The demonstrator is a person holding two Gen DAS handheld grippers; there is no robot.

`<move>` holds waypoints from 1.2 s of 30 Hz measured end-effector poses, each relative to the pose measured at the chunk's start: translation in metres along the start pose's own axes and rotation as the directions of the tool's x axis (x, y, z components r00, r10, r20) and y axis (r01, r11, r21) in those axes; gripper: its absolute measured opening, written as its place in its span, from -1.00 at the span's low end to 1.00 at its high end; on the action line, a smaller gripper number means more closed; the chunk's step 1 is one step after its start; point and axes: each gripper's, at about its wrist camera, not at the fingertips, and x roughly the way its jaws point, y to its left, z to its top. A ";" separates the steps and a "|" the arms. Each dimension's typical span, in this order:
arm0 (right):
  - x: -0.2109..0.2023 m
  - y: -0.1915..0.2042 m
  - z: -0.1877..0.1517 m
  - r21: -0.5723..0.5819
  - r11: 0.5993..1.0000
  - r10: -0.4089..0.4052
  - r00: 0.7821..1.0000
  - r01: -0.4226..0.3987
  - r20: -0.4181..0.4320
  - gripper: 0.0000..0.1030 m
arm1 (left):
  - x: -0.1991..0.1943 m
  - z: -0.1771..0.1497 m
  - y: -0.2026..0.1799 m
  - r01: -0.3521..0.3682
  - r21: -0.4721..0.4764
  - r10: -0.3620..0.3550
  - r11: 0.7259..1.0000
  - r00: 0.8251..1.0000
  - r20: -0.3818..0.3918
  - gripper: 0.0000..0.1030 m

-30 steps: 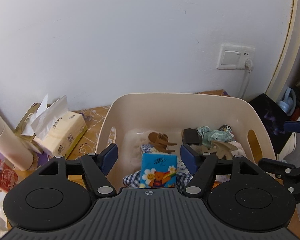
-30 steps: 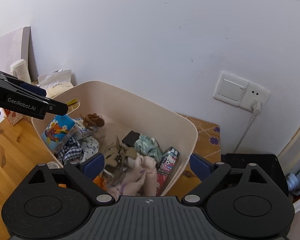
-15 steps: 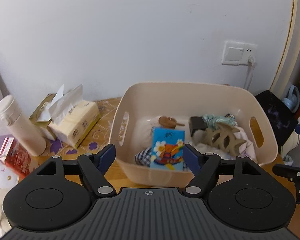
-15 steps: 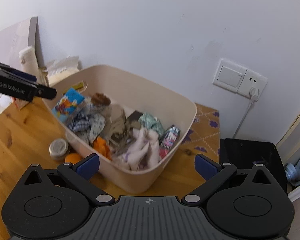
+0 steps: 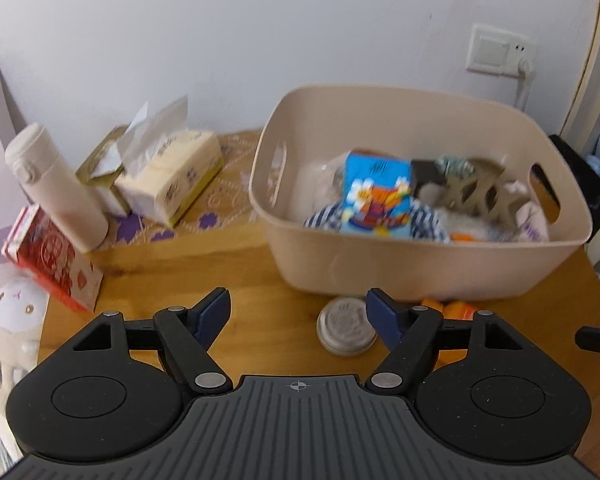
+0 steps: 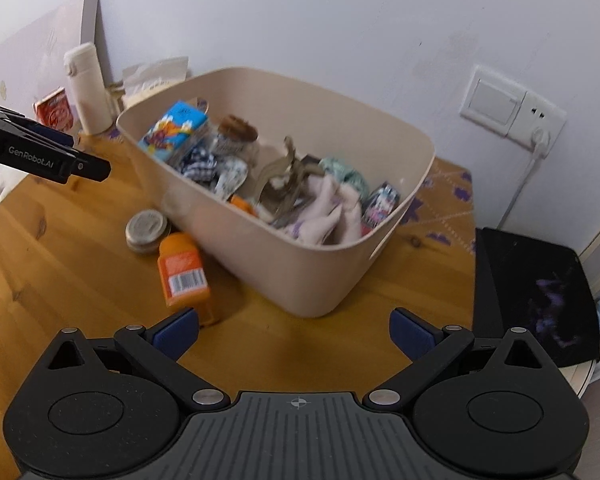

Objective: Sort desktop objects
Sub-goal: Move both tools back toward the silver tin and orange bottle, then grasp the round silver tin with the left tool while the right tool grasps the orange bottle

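While beige bin sits full, left tongs gape empty; right tongs likewise.

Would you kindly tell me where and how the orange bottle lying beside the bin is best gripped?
Grip the orange bottle across its flat labelled body, near the barcode, coming from above with the jaws spanning its narrow width. It lies flat on the table, cap end towards the bin and round tin, so the end nearer the camera is probably freer.

beige bin, orange barcoded bottle, checked cloth
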 end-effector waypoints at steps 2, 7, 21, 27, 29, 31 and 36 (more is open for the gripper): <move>0.003 0.002 -0.003 0.003 1.000 0.007 1.000 -0.007 -0.013 1.00 | 0.003 -0.005 0.002 0.001 -0.006 -0.001 1.000 1.000 -0.017 0.48; 0.012 0.008 -0.009 0.005 1.000 0.027 0.998 -0.027 -0.052 1.00 | 0.012 -0.015 0.004 0.005 0.001 -0.005 1.000 0.999 -0.053 0.48; 0.044 0.028 -0.020 0.029 0.997 0.076 0.991 -0.073 -0.108 1.00 | 0.035 -0.036 -0.003 0.055 0.037 -0.050 0.998 0.991 -0.121 0.48; 0.059 0.034 -0.020 0.066 0.995 0.082 0.989 -0.075 -0.121 1.00 | 0.047 -0.039 -0.008 0.093 0.075 -0.084 0.993 0.990 -0.117 0.48; 0.063 0.037 -0.019 0.050 0.996 0.085 0.989 -0.079 -0.118 1.00 | 0.051 -0.039 -0.009 0.107 0.072 -0.098 0.992 0.988 -0.123 0.48; 0.065 0.042 -0.018 0.032 0.996 0.088 0.990 -0.085 -0.111 1.00 | 0.055 -0.039 -0.011 0.118 0.069 -0.109 0.991 0.986 -0.125 0.48; 0.075 0.051 -0.014 -0.001 0.997 0.070 0.991 -0.071 -0.113 1.00 | 0.064 -0.039 -0.015 0.140 0.078 -0.130 0.987 0.984 -0.122 0.48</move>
